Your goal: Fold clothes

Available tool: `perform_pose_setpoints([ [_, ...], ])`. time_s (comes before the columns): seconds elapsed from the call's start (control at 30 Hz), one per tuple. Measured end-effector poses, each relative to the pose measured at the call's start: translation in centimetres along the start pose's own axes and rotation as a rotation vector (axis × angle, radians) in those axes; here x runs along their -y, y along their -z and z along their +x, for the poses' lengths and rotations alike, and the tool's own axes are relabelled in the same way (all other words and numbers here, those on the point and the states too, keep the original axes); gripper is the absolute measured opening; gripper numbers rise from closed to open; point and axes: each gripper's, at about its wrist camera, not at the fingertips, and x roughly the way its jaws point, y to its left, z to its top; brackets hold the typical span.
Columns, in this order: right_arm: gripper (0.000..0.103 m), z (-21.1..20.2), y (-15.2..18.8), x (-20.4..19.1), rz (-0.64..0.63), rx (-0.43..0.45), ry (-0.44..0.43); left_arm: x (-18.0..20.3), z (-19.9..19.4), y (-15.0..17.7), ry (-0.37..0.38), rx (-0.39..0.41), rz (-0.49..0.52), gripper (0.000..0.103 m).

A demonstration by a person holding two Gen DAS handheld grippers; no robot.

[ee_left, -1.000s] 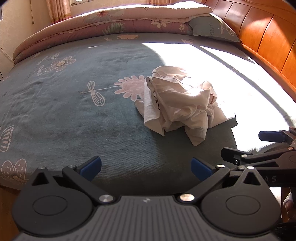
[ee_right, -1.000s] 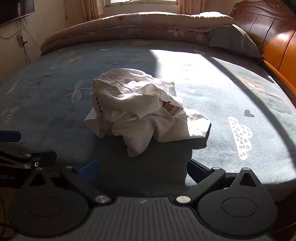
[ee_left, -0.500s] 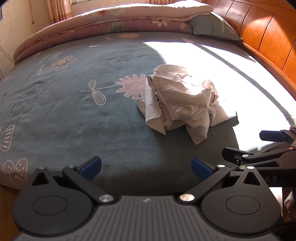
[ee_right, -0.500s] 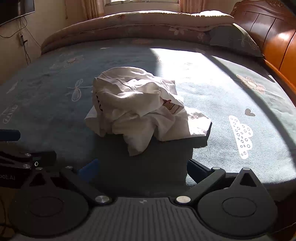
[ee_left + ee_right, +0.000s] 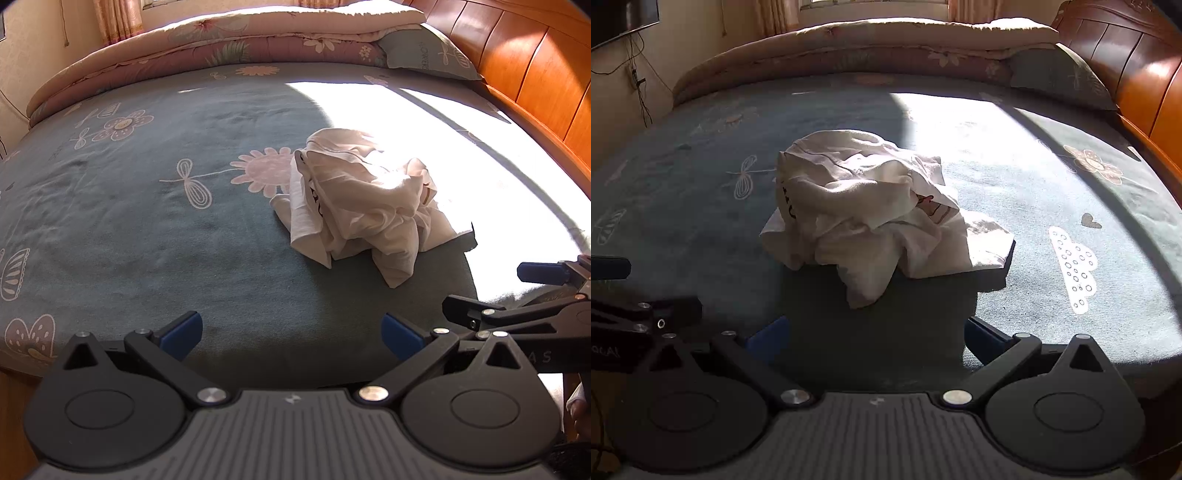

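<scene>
A: What is nearest to us?

B: The left gripper, low at the near edge of the bed. Its jaws stand wide apart and hold nothing. The right gripper is beside it, also spread wide and empty. Each one shows at the edge of the other's view, so they are side by side.

A: Why are both apart like this?

B: I think they are prepared for a first grasp. Nothing is folded yet, so the task seems to be at its beginning.

A: And where is the clothing?

B: A white garment lies crumpled in a heap on the blue-grey sheet, beyond both grippers and not touching them. It sits half in shadow and half in a bright patch of sun. From the right view the white garment is almost straight ahead; from the left view it is a little to the right.

A: What is needed next, in your opinion?

B: Probably to find two corners or a hem and spread it flat. The heap hides the edges, so this may be difficult.

A: And behind it?

B: A rolled quilt and a pillow by the wooden headboard, well apart from the garment.
</scene>
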Motion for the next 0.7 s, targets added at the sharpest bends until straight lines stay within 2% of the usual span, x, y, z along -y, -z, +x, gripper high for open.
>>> perform_pose_setpoints([
  [0.7,0.103,-0.01,-0.10,0.48,0.019,-0.002,-0.010,0.15,0.26,-0.54,0.019,-0.007,0.004,0.102],
])
